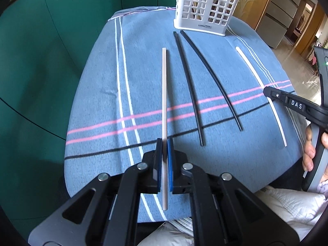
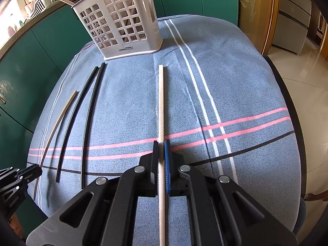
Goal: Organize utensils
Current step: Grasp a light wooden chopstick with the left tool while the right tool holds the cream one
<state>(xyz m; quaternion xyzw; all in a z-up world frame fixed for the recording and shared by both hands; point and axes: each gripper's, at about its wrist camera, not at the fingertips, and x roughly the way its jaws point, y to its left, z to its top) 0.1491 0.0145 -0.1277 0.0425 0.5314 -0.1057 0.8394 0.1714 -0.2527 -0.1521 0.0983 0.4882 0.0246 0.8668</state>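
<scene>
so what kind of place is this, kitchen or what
Probably a home kitchen or dining area: a cloth-covered table holds chopsticks and a white utensil caddy, with green cabinets and a dish rack on the counter behind.

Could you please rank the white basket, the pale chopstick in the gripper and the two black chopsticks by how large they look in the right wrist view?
1. Pale chopstick, though nearness to the camera inflates it.
2. Basket.
3. Two black chopsticks: alike, so unranked.

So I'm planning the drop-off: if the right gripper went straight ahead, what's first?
Probably bare tablecloth: the right gripper, shut on a cream chopstick, points just right of the white basket; depth is unclear.
</scene>
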